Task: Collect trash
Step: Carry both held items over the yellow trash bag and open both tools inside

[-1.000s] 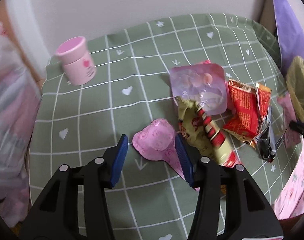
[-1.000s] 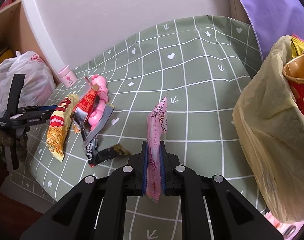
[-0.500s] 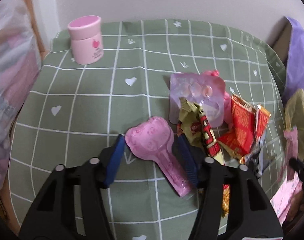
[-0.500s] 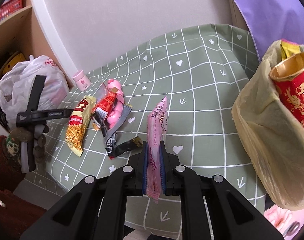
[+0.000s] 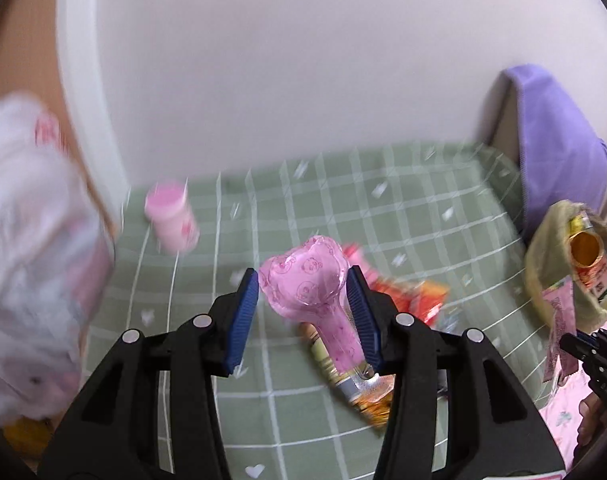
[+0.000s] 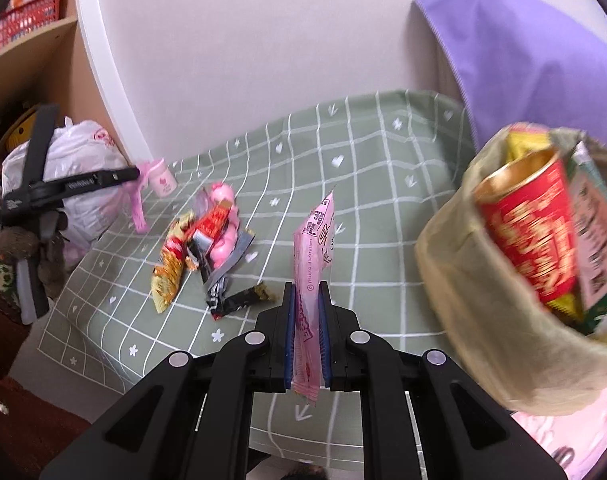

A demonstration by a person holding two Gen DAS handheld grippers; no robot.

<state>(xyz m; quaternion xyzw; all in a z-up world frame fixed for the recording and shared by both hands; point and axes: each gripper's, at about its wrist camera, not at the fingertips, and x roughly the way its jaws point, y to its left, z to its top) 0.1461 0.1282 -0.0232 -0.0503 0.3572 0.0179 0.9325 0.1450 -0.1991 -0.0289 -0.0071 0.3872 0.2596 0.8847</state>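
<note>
Green checked cloth (image 6: 383, 216) with small white hearts covers the table, which stands against a white wall. At the far left corner of the table stands a small pink jar (image 5: 171, 220). Near the left edge, about the middle, lies a heap of trash: a yellow snack wrapper (image 6: 168, 268), a red wrapper (image 6: 212, 222) over something pink, and a black wrapper (image 6: 239, 302) close to the near edge.

The left gripper (image 5: 303, 312) has its jaws about half apart. Between them is a pink bear-shaped plastic piece (image 5: 307, 280), lifted above the cloth; the right pad touches it, and at the left pad I cannot tell if there is contact. The picture is blurred.

The right gripper (image 6: 306, 336) is closed tight on a flat pink sachet (image 6: 315, 248), which stands upright between the pads, above the near edge of the table.

At the right edge hangs a yellowish trash bag (image 6: 483, 312), open at the top. Inside it are a red and gold paper cup (image 6: 531, 232) and other packets. Behind the bag is a purple cloth (image 6: 535, 60). Left of the table, a white plastic bag (image 6: 79, 168) sits by a wooden shelf.
</note>
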